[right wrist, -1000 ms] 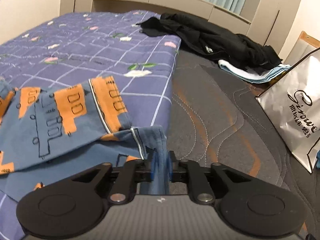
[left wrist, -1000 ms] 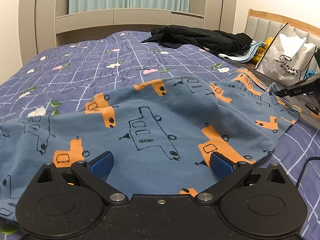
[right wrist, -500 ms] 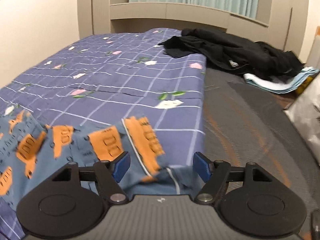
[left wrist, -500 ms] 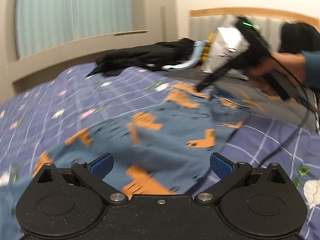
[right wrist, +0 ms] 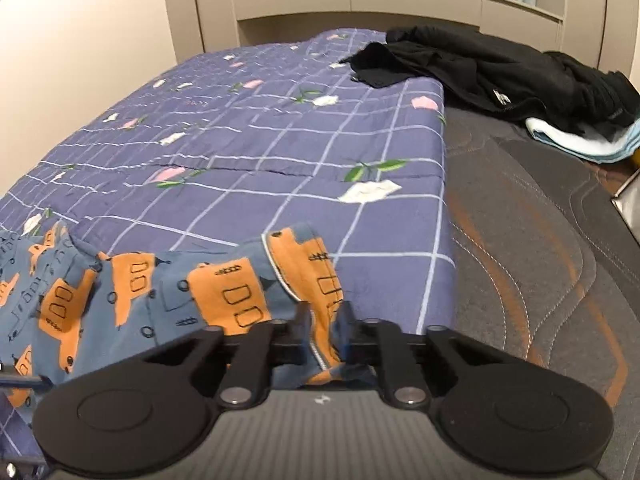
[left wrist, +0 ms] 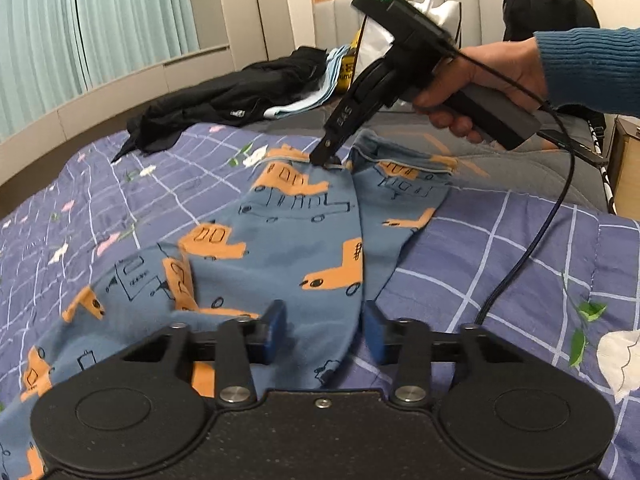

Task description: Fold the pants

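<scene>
Pants lie on the purple quilt, long axis running away from my left gripper toward my right gripper at the far end. Left jaws are closing, with a fold of the blue cloth bunched between the blue pads; from this view the pads do not yet look pressed onto it, a gap shows on the right pad's side. Near end of the garment is therefore mine on the left; far end belongs to the right.

Right gripper: jaws closing and already drawn tight on a hem edge, orange-and-blue fabric pinched between them, cloth trailing off to the left across the quilt. My right hand holds that tool above the hem, nose angled down.

Judgement: with both ends held, the fold should run along this long axis, one end brought to the other. Left grip needs confirming first.

Black clothing lies well apart, beyond the quilt.
</scene>
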Demonstrator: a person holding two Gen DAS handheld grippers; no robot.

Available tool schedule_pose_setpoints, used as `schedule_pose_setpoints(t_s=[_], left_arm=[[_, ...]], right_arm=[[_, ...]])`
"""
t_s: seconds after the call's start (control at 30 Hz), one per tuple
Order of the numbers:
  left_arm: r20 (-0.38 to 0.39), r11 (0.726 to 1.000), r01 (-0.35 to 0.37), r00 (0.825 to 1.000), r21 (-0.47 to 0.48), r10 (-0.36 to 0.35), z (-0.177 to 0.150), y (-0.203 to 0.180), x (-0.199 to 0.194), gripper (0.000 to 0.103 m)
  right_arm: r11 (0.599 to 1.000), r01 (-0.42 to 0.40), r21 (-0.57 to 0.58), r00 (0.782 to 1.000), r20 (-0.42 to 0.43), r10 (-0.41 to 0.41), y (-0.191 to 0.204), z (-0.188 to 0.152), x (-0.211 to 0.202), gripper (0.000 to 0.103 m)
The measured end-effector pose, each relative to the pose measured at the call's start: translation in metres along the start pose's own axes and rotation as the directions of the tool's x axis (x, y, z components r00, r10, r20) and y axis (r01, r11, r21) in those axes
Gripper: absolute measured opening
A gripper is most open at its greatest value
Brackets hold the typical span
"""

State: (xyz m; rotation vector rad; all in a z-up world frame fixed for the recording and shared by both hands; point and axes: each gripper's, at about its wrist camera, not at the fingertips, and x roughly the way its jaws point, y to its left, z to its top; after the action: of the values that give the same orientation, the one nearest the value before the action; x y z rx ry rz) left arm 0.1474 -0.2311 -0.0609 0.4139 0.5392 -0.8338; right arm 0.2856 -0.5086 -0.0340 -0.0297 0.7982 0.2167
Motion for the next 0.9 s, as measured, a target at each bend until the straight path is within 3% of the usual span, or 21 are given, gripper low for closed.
schedule_pose_setpoints(t_s=[0.27, 0.47, 0.5, 0.57, 0.6, 0.63, 0.67, 0.8, 0.87, 0.9], left_arm=[[-0.007, 0.999, 0.009, 1.0, -0.036, -0.009, 0.001, 0.002, 0.0, 0.027], [-0.019, 0.999, 0.016, 1.0, -0.047, -0.016, 0.001, 0.001, 0.002, 0.03], [-0.02, 0.998, 0.02, 1.0, -0.056, -0.021, 0.001, 0.002, 0.002, 0.031], [-0.026, 0.997, 0.029, 0.999, -0.068, -0.031, 0.001, 0.005, 0.004, 0.035], [-0.028, 0.997, 0.031, 0.999, -0.074, -0.034, 0.002, 0.006, 0.004, 0.036], [-0.029, 0.996, 0.034, 0.999, -0.079, -0.037, 0.002, 0.006, 0.004, 0.036], [-0.03, 0.996, 0.037, 0.999, -0.083, -0.039, 0.002, 0.007, 0.005, 0.036], [-0.033, 0.995, 0.039, 0.999, -0.088, -0.042, 0.002, 0.009, 0.006, 0.029], [-0.029, 0.995, 0.044, 0.998, -0.092, -0.047, 0.002, 0.009, 0.006, 0.022], [-0.027, 0.994, 0.048, 0.998, -0.096, -0.05, 0.002, 0.009, 0.006, 0.02]], right_arm=[[0.997, 0.037, -0.067, 0.998, 0.063, -0.032, 0.014, 0.009, -0.025, 0.002], [0.996, 0.047, -0.073, 0.998, 0.047, -0.044, 0.01, 0.013, -0.034, 0.002], [0.996, 0.051, -0.074, 0.998, 0.04, -0.048, 0.008, 0.013, -0.031, 0.004], [0.999, 0.023, -0.04, 0.999, 0.023, -0.022, 0.003, 0.011, -0.026, 0.021], [1.0, 0.003, -0.016, 1.0, 0.016, -0.003, -0.001, 0.01, -0.023, 0.041], [1.0, -0.005, -0.004, 1.0, 0.015, 0.005, -0.004, 0.009, -0.02, 0.049], [1.0, -0.006, -0.005, 1.0, 0.013, 0.006, -0.005, 0.008, -0.016, 0.049], [0.999, -0.042, 0.021, 0.999, -0.019, 0.043, -0.011, 0.006, 0.001, 0.044], [0.998, -0.047, 0.029, 0.999, -0.021, 0.048, -0.012, 0.006, 0.004, 0.026], [0.999, -0.048, 0.025, 0.999, -0.014, 0.049, -0.012, 0.006, 0.004, 0.004]])
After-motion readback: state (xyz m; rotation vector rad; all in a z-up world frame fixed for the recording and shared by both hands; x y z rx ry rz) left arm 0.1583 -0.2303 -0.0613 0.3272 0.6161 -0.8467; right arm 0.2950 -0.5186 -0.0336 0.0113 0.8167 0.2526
